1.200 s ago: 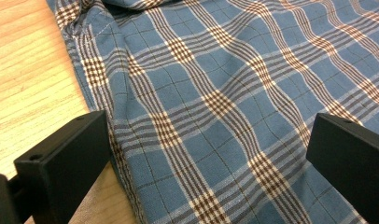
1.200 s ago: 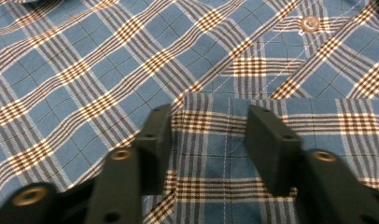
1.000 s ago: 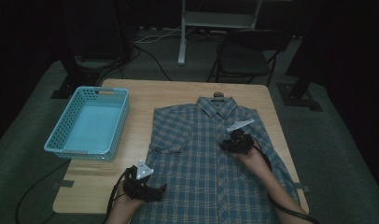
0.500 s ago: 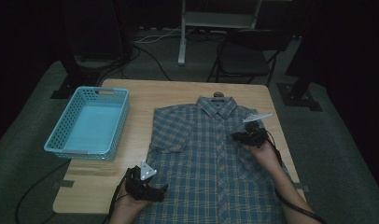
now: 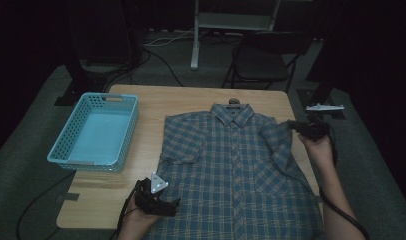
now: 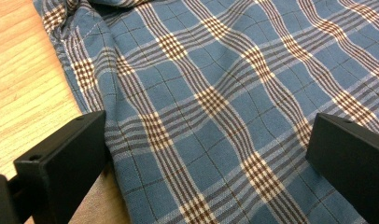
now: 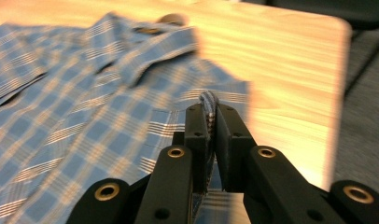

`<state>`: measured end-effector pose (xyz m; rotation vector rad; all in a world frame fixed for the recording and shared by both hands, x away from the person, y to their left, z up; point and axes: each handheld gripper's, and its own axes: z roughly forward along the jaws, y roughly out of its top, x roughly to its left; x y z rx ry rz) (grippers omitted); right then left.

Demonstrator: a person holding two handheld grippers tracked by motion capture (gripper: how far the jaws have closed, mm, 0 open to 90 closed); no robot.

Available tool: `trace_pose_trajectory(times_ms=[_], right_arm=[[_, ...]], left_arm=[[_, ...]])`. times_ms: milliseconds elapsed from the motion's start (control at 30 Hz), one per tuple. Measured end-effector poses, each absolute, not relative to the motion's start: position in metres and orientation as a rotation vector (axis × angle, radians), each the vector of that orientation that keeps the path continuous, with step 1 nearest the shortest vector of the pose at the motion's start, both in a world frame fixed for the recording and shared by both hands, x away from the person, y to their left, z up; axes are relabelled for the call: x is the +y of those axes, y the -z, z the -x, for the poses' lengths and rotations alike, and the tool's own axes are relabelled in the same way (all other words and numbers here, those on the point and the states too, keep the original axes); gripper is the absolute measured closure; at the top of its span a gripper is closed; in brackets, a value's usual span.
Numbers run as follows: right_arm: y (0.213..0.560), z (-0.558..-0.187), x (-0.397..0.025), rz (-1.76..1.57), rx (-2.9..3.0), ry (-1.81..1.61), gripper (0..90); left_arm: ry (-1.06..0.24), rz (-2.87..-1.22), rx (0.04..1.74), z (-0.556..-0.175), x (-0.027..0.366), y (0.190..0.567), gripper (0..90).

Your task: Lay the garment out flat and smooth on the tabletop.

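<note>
A blue plaid short-sleeved shirt [image 5: 236, 165] lies spread flat on the wooden table [image 5: 156, 100], collar toward the far edge. My right gripper [image 5: 295, 125] is shut on a fold of the shirt's right sleeve [image 7: 208, 100] near the table's right edge. My left gripper [image 5: 173, 204] rests at the shirt's near left hem, jaws wide open with plaid cloth [image 6: 211, 107] between them and the side seam beside the left jaw.
A light blue plastic basket [image 5: 93, 132] stands on the left part of the table. A dark folding chair [image 5: 263, 62] and a white desk leg [image 5: 195, 35] stand beyond the far edge. Bare wood [image 5: 96, 195] lies left of the shirt.
My right gripper has travelled from the shirt's right chest outward to the right edge, drawing the sleeve with it. The left gripper has stayed at the near left hem.
</note>
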<state>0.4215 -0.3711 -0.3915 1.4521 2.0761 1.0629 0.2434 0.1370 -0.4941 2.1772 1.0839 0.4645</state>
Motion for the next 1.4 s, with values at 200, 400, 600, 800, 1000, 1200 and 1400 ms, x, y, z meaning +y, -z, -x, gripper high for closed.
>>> trace_pose_trajectory(times_ms=[200,400,600,800,1000,1200,1400], right_arm=[[0.386,-0.417,-0.418,-1.569,1.909,-1.011,83.5],[0.399,-0.414,-0.457,-1.731,1.763,-0.880,83.0],[0.428,-0.411,-0.488,-1.918,1.601,-0.768,56.2],[0.446,-0.412,-0.498,-2.064,1.551,-0.780,34.8],[0.458,-0.415,-0.479,-2.069,1.604,-0.875,23.2],[0.469,-0.416,-0.450,-1.994,1.770,-0.921,12.1],[0.467,-0.406,-0.427,-1.929,1.811,-1.067,12.1]], left_arm=[[-0.464,-2.177,1.083,-0.243,0.137,0.494,0.3],[-0.464,-2.177,1.083,-0.243,0.137,0.494,0.3],[-0.463,-2.178,1.082,-0.243,0.137,0.494,0.3],[-0.464,-2.176,1.086,-0.243,0.137,0.494,0.3],[-0.464,-2.176,1.086,-0.243,0.137,0.494,0.3],[-0.464,-2.176,1.086,-0.243,0.137,0.494,0.3],[-0.464,-2.175,1.086,-0.243,0.137,0.494,0.3]])
